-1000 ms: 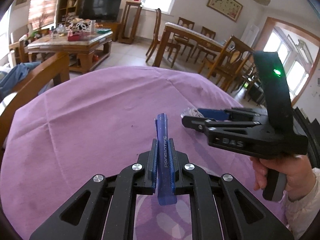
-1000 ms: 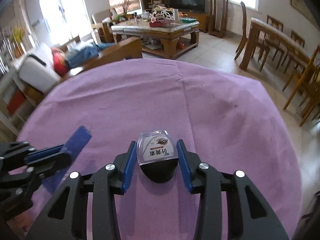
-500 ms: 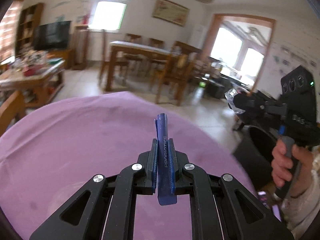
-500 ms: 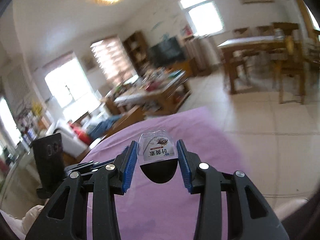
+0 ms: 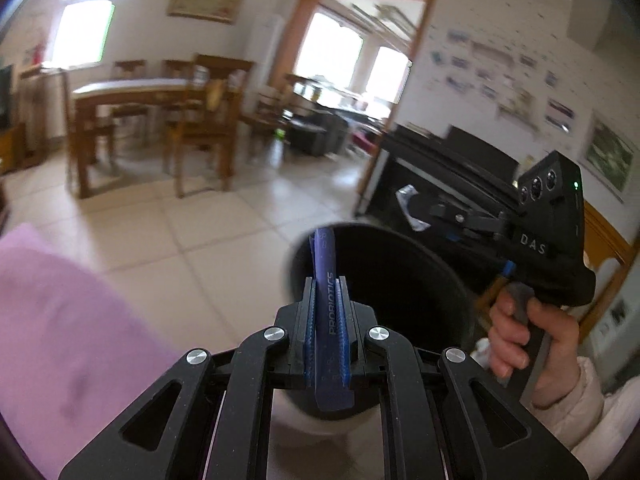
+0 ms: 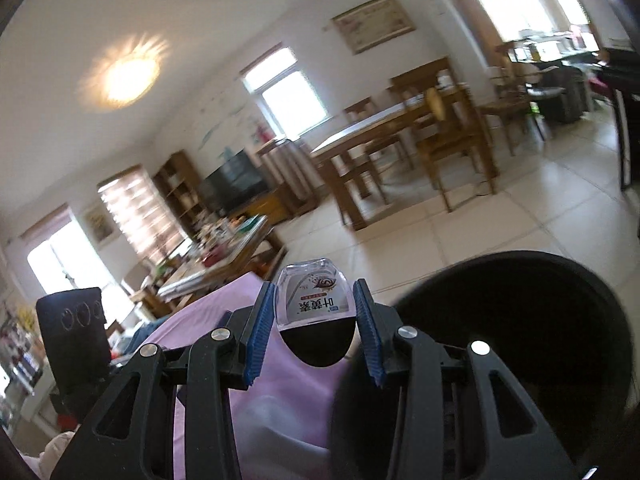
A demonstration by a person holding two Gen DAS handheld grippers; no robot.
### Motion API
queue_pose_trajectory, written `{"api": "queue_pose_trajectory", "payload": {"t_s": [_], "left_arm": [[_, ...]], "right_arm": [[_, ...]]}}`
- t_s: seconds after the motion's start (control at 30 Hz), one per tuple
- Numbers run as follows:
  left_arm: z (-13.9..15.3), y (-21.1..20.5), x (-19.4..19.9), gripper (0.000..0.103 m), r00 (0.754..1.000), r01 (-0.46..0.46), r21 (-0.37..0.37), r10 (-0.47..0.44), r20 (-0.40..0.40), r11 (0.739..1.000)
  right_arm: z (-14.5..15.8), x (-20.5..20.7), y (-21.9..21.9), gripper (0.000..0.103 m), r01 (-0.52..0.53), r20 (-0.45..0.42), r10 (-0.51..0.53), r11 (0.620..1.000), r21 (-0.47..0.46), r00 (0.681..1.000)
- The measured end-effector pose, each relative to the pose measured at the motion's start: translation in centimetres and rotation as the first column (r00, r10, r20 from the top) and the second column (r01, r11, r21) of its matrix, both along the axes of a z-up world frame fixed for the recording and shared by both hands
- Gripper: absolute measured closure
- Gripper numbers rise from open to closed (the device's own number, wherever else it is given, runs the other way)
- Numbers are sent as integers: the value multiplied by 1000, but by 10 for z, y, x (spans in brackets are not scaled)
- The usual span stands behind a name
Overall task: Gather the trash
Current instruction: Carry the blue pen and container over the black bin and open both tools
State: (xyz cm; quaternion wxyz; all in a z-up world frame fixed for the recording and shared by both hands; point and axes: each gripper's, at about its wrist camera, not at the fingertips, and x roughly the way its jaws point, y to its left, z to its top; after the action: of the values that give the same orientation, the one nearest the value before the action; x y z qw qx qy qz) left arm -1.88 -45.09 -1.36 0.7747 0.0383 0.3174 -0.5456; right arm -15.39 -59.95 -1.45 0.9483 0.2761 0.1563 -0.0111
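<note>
- Purple cloth (image 5: 60,320) at far L of L-wrist view; only its edge in frame, nothing on the visible part.
- L gripper (image 5: 326,312): jaws pressed nearly together, pinching blue sachet (image 5: 325,264), flat, upright, "PROBIOTICS" down its side. Top end sticks up past the pads, seen against the bin's mouth.
- Bin (image 5: 384,280): black, round, open top, on tiled floor just beyond the cloth edge. Inside dark, contents can't tell.
- R gripper (image 5: 416,210) seen side-on in L view, above far side of bin, hand (image 5: 532,332) on its grip. Crinkled clear plastic at its tip.
- R-wrist view: R gripper (image 6: 316,320) part-spread, pads pinching clear blister pack (image 6: 314,300) w/ printed label + dark lower half. Pack upright betw. pads, sides touching both.
- Bin (image 6: 520,320) low R in that view, beside the R tips, not under them.
- Progress, judged: both pieces picked + carried to bin; neither dropped yet. Left: get tips over mouth, release each. More trash on cloth: can't tell, most of it out of frame.
- Around: dining table + chairs (image 5: 152,112) mid-room, doorway behind, dark piano-like cabinet (image 5: 452,176) behind bin. R view adds TV (image 6: 234,188), cluttered coffee table (image 6: 224,252), ceiling lamp.
- In the way: nothing betw. tips and bin mouth. Risk, judged: grippers close together over one opening, could bump; light sachet may cling to a pad or flutter wide of rim. Frames blurred, so exact overlap w/ rim uncertain.
</note>
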Motion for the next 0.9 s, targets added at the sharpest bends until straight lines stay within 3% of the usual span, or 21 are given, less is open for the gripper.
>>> {"api": "queue_pose_trajectory", "payload": {"t_s": [0.13, 0.33, 0.6, 0.67, 0.7, 0.73, 0.8, 0.9], "left_arm": [[-22, -62, -24, 93, 996, 88, 25, -88, -25, 996], [-53, -129, -38, 93, 988, 152, 73, -148, -49, 986], [-68, -154, -51, 91, 983, 181, 121, -178, -32, 976], [-68, -157, -56, 72, 984, 178, 148, -179, -3, 973], [-65, -153, -56, 42, 985, 167, 158, -171, 15, 973], [-63, -151, -58, 16, 987, 142, 165, -152, 50, 976], [-56, -144, -67, 6, 983, 88, 145, -110, 149, 986], [-48, -137, -79, 5, 968, 79, 149, -111, 225, 986]], "right_arm": [[-17, -18, -25, 63, 54, -3, -54, 998, 37, 999], [-36, -30, -52, 63, 92, -6, -92, 993, 75, 996], [-50, -44, -75, 63, 118, -4, -118, 989, 93, 993], [-52, -48, -76, 60, 118, -5, -118, 989, 92, 993], [-53, -49, -77, 47, 118, -8, -118, 989, 91, 993], [-51, -51, -72, 21, 123, -10, -123, 988, 90, 992], [-50, -56, -72, 8, 152, 7, -153, 985, 81, 988], [-47, -56, -66, 8, 162, 3, -162, 986, 32, 987]]}}
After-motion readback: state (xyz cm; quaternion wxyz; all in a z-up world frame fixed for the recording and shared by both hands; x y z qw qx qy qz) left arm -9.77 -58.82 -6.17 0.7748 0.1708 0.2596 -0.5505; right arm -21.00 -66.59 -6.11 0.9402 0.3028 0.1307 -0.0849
